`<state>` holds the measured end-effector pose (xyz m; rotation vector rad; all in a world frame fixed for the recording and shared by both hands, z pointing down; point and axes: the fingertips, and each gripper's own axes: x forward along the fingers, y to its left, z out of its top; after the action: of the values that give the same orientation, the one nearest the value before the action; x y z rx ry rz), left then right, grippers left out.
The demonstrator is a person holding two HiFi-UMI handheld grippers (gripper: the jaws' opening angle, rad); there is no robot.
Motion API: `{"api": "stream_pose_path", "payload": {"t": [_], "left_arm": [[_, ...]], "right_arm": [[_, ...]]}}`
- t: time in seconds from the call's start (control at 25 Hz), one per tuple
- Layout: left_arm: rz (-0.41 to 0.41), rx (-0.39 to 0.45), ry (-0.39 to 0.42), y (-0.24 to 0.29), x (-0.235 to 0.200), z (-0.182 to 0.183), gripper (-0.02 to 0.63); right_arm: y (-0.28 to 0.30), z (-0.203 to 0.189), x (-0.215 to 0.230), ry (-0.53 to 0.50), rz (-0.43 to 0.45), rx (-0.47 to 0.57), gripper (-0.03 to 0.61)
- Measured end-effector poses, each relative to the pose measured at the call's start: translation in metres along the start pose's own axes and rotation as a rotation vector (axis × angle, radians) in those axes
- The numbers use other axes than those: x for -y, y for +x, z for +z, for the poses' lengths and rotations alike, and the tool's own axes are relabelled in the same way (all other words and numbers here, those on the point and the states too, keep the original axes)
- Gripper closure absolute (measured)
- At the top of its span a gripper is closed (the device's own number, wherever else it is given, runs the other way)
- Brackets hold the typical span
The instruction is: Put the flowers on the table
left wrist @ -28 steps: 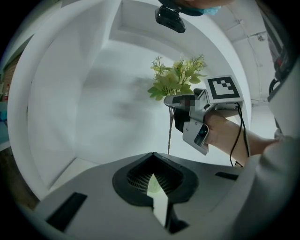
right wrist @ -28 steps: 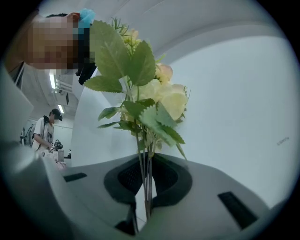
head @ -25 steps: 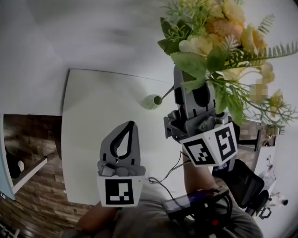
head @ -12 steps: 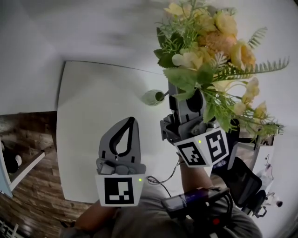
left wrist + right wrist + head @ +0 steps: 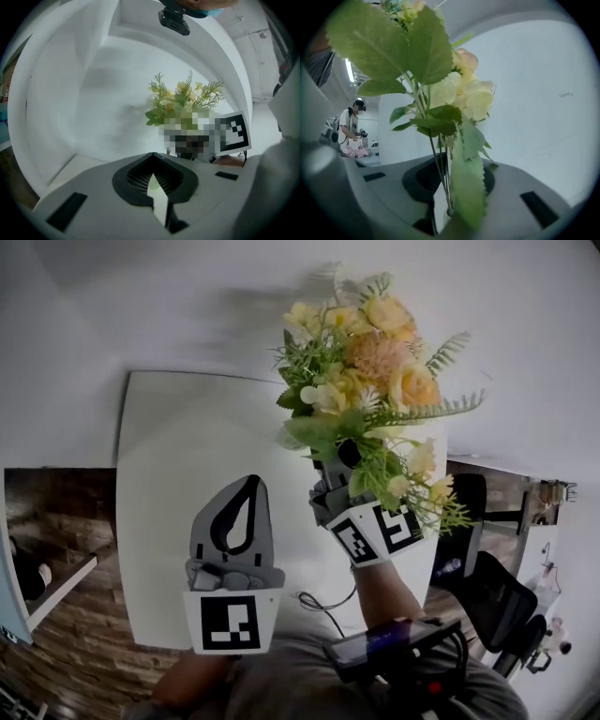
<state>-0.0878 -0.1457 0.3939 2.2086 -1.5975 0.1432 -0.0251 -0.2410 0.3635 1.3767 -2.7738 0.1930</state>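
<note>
The flowers (image 5: 375, 362), a bunch of yellow and peach blooms with green fronds, stand upright over the white table (image 5: 187, 456). Their thin stems (image 5: 443, 183) run down between the jaws of my right gripper (image 5: 345, 457), whose jaws are opening while the bunch still stands in them. Big serrated leaves (image 5: 471, 187) fill the right gripper view and hide the pads. My left gripper (image 5: 253, 481) hovers over the table's near left part, shut and empty, its tips together (image 5: 152, 157). From the left gripper view the flowers (image 5: 183, 105) show to the right, against the white wall.
Wood floor (image 5: 66, 549) lies left of the table. A black chair (image 5: 487, 596) stands at the right. A dark device (image 5: 394, 648) and a cable (image 5: 323, 601) sit at the person's waist. A person (image 5: 349, 126) stands far off in the right gripper view.
My right gripper has carried the flowers leftward and farther out over the table. The small green vase seen earlier is now hidden behind the bunch. The left gripper has barely moved.
</note>
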Motion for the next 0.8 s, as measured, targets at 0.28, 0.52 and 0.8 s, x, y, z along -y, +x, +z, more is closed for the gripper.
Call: {"api": "stream_pose_path", "payload": {"t": [0.28, 0.52, 0.8], "left_arm": [[-0.022, 0.012, 0.023, -0.012, 0.011, -0.008, 0.609], [-0.016, 0.011, 0.034, -0.016, 0.017, -0.001, 0.609], [-0.009, 0.018, 0.05, -0.019, 0.019, 0.002, 0.609]], "right_arm": [[-0.013, -0.042, -0.008, -0.031, 0.0, -0.084, 0.503], [-0.019, -0.046, -0.008, -0.083, -0.001, -0.183, 0.463], [-0.021, -0.046, -0.011, -0.109, 0.013, -0.219, 0.377]]}}
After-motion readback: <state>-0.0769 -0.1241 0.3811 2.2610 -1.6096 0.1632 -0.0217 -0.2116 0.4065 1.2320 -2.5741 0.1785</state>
